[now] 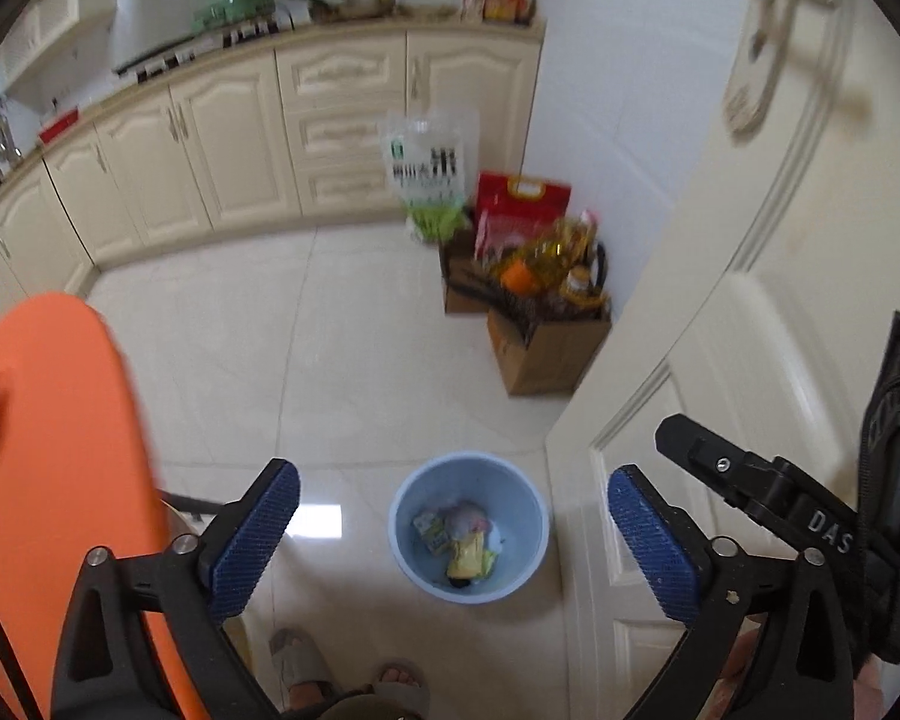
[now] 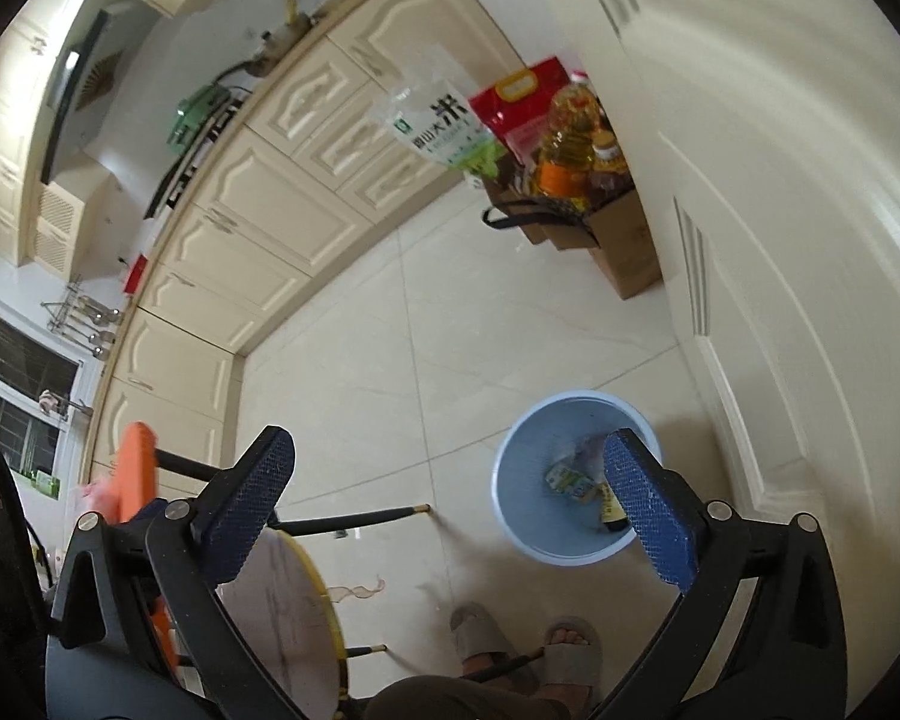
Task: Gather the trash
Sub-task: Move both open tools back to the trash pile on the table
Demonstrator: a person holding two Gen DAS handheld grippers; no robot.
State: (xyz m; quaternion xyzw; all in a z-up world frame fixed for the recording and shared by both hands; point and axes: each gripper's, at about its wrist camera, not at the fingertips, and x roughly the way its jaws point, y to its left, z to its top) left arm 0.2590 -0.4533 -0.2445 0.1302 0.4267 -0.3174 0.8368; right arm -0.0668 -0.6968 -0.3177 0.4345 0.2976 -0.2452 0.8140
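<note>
The left gripper (image 1: 453,534) is held above the tiled floor (image 1: 330,360) with its 2 blue-padded fingers (image 1: 252,540) spread wide apart; nothing is held between them. The right gripper (image 2: 450,510) is likewise spread wide, and nothing is clamped between its fingers (image 2: 246,504).

A light blue trash bin (image 1: 408,504) is seen standing on the floor, just beside the cream door (image 1: 780,300). In the left wrist view it lies between the 2 fingertips, below the gripper. Trash is contained in it: a yellow wrapper (image 1: 468,558), a small green-and-white carton (image 1: 431,531) and some pale crumpled material. In the right wrist view the bin (image 2: 522,456) is partly covered by the right-hand finger.

An orange chair back (image 1: 60,450) is located at the left edge of the left wrist view. A round table top with a yellow rim (image 2: 288,606) is visible in the right wrist view, near the left-hand finger. Cardboard boxes (image 1: 546,354) holding an oil bottle (image 1: 546,258) and rice bags are placed in the corner, well apart from the bin. 2 sandalled feet (image 2: 528,642) are seen at the bottom edge.
</note>
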